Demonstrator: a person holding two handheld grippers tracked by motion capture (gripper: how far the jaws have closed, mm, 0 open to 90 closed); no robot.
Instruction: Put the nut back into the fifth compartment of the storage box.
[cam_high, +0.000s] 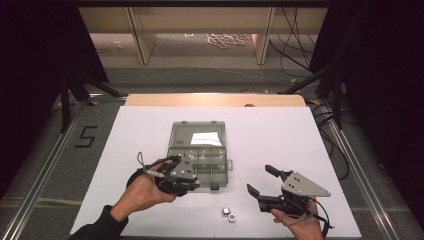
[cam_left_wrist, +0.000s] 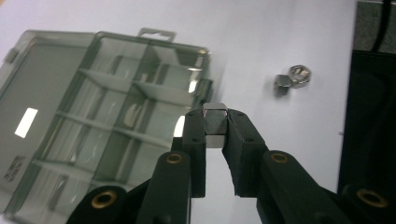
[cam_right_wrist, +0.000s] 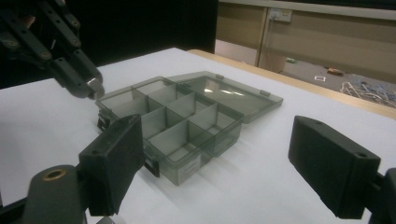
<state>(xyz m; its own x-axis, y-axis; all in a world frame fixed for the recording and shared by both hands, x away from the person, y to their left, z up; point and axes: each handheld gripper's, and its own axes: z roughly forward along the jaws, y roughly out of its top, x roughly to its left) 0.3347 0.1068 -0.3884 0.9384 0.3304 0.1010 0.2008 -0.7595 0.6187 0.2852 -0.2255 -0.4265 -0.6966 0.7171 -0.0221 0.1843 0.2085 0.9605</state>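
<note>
A grey see-through organiser box (cam_high: 185, 131) lies open in the middle of the white table, its lid folded back and several compartments showing. My left gripper (cam_high: 192, 182) hovers at the box's near left corner, shut on a steel hex nut (cam_left_wrist: 215, 122) pinched between its fingertips. The nut looks silvery and sits upright in the jaws. Two more nuts (cam_high: 228, 214) rest side by side on the table near the front edge, and in the left gripper view these two nuts (cam_left_wrist: 293, 79) lie beyond the jaws. My right gripper (cam_high: 260, 179) stands wide open to the right of the box, holding nothing.
In the right gripper view the box (cam_right_wrist: 187, 116) lies ahead with the left gripper (cam_right_wrist: 91, 86) above its left corner. The white table surface (cam_high: 280, 135) spreads to the right of the box. Beyond the table's far edge are a wooden strip, floor cables and dark stands.
</note>
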